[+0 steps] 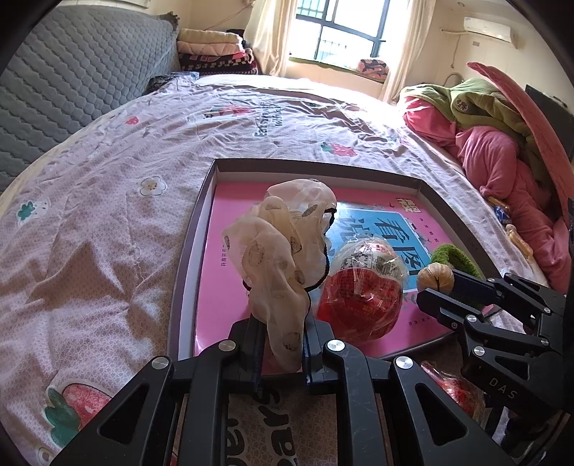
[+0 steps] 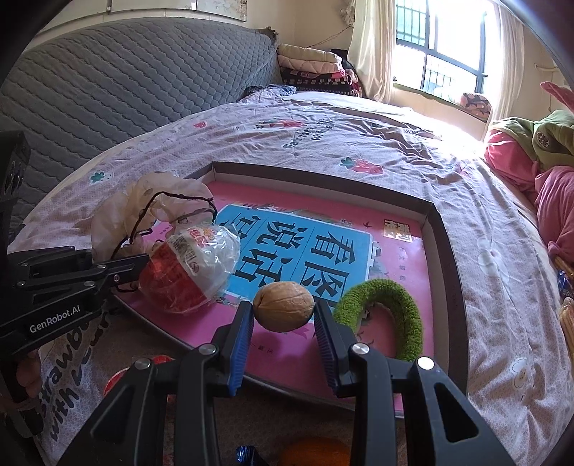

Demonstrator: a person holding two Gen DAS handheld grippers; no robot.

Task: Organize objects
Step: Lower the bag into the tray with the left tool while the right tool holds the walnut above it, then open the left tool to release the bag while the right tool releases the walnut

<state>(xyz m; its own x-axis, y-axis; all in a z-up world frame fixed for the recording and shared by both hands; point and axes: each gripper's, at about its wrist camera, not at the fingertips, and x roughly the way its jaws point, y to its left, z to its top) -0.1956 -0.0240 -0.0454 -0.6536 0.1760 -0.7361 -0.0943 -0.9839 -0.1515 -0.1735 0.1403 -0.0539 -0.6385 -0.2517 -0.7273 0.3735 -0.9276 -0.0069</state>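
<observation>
Right gripper (image 2: 283, 333) pinches a walnut (image 2: 283, 310) just above the tray (image 2: 445, 229); left gripper (image 1: 280, 344) clamps a cream scrunchie (image 1: 283, 243) over its near edge; next, I judge, lower and release both inside

Sunlit window (image 1: 344, 32), bed (image 1: 107, 179), grey headboard (image 2: 125, 82)

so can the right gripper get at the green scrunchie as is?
Probably not yet: the right gripper is shut on the walnut. The green scrunchie lies just beside it in the tray, nothing covering it.
</observation>
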